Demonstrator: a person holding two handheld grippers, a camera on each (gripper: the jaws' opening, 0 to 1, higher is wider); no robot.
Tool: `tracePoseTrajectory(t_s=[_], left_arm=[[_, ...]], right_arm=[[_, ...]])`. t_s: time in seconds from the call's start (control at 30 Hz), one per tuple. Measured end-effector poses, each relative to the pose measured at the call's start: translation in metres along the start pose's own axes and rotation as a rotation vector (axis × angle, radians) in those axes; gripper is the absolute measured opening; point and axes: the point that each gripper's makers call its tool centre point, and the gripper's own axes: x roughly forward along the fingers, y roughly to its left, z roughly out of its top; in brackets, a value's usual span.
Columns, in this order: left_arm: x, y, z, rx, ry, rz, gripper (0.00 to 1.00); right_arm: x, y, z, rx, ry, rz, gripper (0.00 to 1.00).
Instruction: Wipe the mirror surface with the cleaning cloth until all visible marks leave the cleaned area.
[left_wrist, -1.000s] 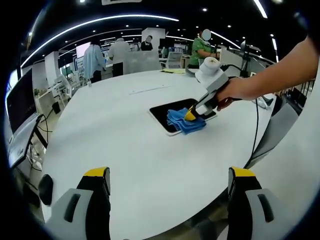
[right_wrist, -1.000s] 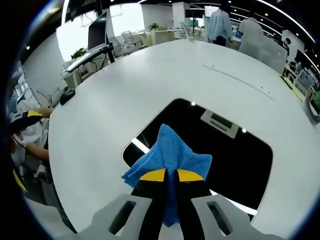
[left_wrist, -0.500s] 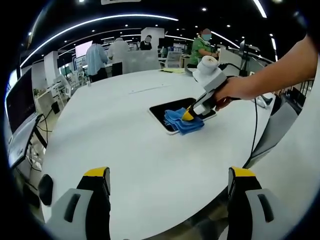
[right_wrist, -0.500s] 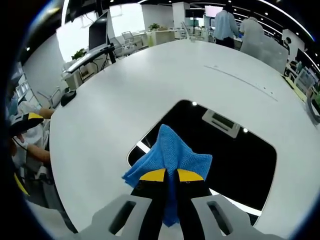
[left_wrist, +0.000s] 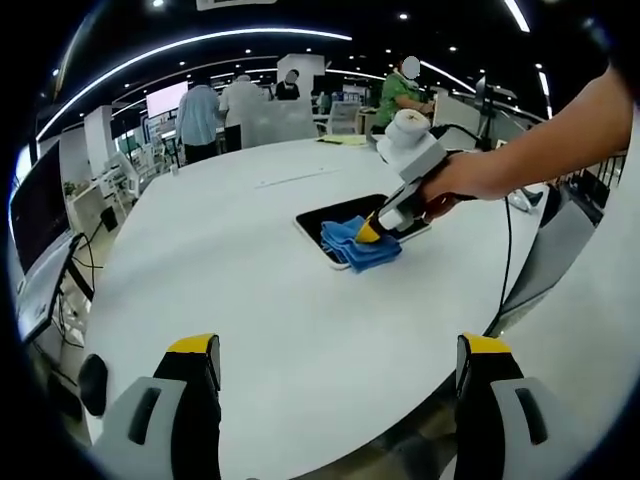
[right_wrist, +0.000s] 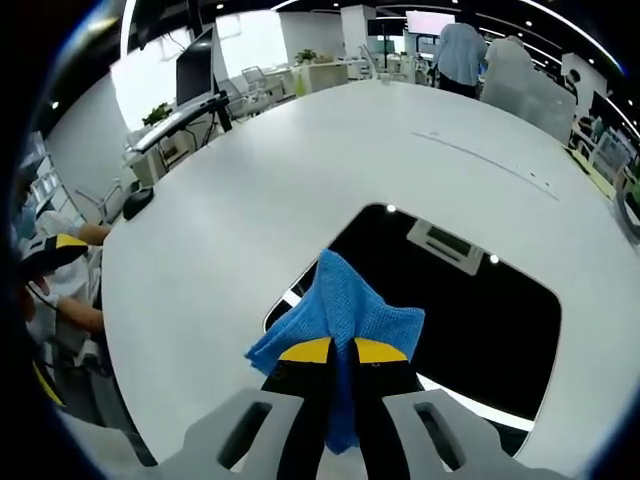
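A dark rectangular mirror (right_wrist: 470, 310) with a white edge lies flat on the white table (right_wrist: 260, 190); it reflects ceiling lights. A blue cleaning cloth (right_wrist: 345, 310) rests on the mirror's near left corner, overhanging the edge, and my right gripper (right_wrist: 341, 352) is shut on it. In the left gripper view the right gripper (left_wrist: 368, 234), held by a person's hand (left_wrist: 455, 185), presses the cloth (left_wrist: 352, 244) onto the mirror (left_wrist: 338, 216) across the table. My left gripper (left_wrist: 338, 365) stands open over the table's near edge, far from the mirror, holding nothing.
The round white table (left_wrist: 230, 270) has wide bare surface around the mirror. Several people (left_wrist: 230, 105) stand behind it among desks and monitors. A cable (left_wrist: 508, 262) hangs at the table's right edge. A monitor (right_wrist: 195, 62) stands at the far left.
The right gripper and the cloth have slid a little toward the mirror's left corner, so more bare mirror shows to the right. The left gripper has stayed put.
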Motion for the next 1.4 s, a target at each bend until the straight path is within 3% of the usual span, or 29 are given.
tracePoseTrajectory(t_s=[1.4], left_arm=[[0.000, 0.009, -0.003, -0.017, -0.002, 0.014, 0.99]], right_arm=[[0.013, 0.018, 0.014, -0.006, -0.009, 0.027, 0.03]])
